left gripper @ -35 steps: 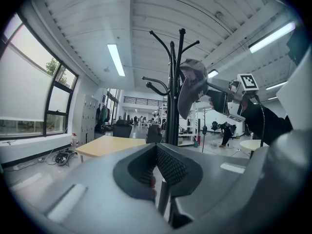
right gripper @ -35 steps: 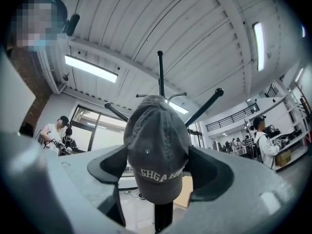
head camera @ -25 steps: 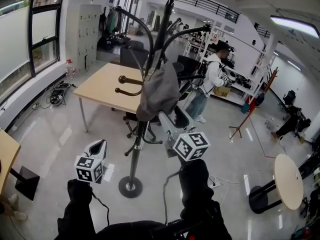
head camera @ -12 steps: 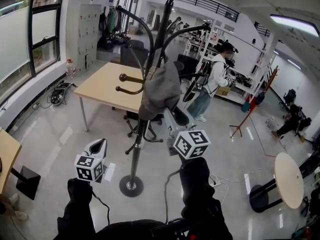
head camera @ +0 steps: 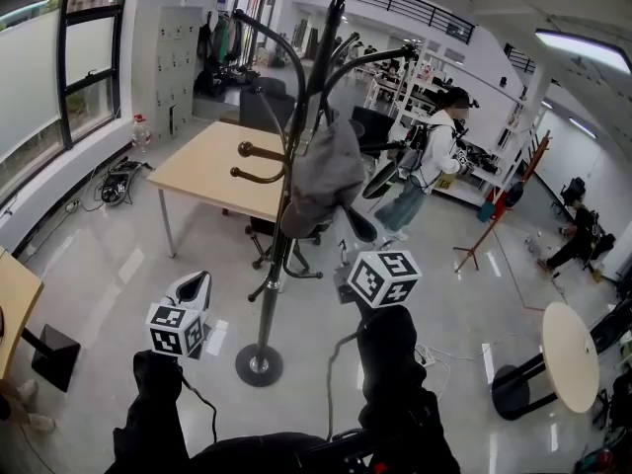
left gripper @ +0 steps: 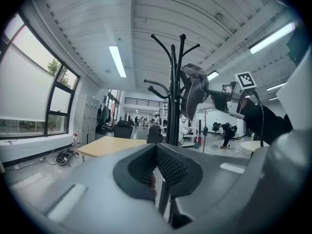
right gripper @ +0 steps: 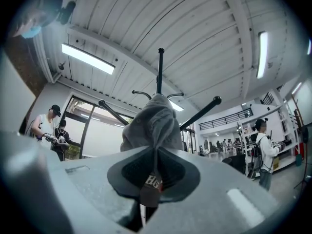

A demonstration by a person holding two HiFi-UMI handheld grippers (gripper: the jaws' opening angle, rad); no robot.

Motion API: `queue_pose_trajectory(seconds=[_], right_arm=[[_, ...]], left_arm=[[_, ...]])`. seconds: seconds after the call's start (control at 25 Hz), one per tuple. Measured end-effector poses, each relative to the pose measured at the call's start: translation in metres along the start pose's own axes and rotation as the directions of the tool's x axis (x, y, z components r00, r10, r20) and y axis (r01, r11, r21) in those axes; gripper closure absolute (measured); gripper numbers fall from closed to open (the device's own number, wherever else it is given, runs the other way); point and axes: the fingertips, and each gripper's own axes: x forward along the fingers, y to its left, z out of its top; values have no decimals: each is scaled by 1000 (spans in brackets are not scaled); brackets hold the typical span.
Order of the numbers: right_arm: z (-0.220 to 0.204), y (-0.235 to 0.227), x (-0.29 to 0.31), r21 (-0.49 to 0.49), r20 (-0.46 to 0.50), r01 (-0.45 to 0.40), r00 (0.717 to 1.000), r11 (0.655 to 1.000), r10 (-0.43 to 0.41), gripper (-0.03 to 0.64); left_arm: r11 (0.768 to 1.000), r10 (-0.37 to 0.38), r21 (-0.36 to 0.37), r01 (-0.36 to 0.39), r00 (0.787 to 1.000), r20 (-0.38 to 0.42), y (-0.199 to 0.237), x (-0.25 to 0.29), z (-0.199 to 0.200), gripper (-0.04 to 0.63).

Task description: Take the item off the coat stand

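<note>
Daylight pours in through the tall windows (head camera: 89, 67) on the left, and ceiling strip lights (left gripper: 117, 61) glow overhead. The glossy floor (head camera: 99, 275) throws back pale reflections. Both gripper views bulge fisheye, black at the corners, their near foreground soft and blurred.

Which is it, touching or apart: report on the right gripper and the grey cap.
Touching. The right gripper view shows the right gripper, whose jaws have just been closing, pinching the grey cap.

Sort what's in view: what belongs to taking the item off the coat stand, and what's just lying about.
Job in hand:
grey cloth item; coat stand; right gripper, fingers just closed onto the cloth.

Lying about:
left gripper, empty; wooden table; round table; person with backpack.
</note>
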Motion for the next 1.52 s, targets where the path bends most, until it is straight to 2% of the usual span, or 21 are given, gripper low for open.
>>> queue_pose_trajectory(seconds=[0.64, 1.52], right_arm=[[25, -1, -10, -3, 29, -3, 1000, 1000, 3, 600], [97, -4, -25, -36, 118, 25, 993, 999, -20, 600]], left_arm=[[1000, 7, -11, -7, 1000, -4, -2, -8, -4, 594], [1000, -5, -3, 5, 1000, 0, -8, -13, 2, 594]])
